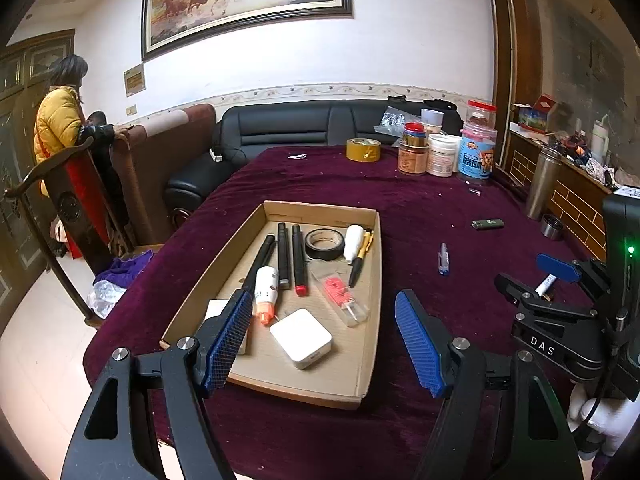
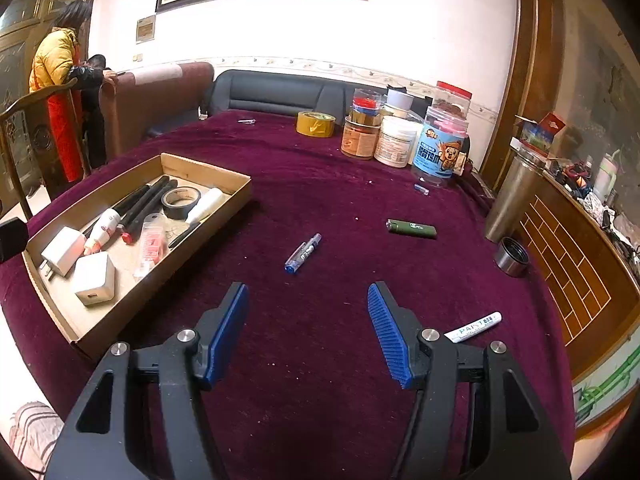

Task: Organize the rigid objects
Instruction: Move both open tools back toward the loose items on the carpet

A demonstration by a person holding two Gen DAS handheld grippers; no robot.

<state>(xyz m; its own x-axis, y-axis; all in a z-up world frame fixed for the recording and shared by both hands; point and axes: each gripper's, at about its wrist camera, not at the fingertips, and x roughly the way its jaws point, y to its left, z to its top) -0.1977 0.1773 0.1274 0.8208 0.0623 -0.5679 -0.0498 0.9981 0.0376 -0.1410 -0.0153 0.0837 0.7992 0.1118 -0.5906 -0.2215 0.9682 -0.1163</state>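
In the cardboard tray [image 1: 370, 304] near the desk's left edge, pens, tape and chargers are gathered; blue pen [image 2: 303, 253], lighter [image 2: 411, 229] and paint marker [image 2: 473, 327] are left outside. Left hand-held gripper [image 1: 324, 338] and right hand-held gripper [image 2: 306, 334] are held spread, empty.

My left gripper [image 1: 324, 312]: jaws parted wide, blue ribbed pads [image 1: 230, 334] facing each other, nothing between them, tilted forward and down. My right gripper [image 2: 308, 308]: jaws likewise apart and empty, angled downward; its black body also shows at the left view's right edge.

White wall [image 1: 400, 52], framed horse painting [image 1: 244, 0], black sofa [image 1: 280, 128]
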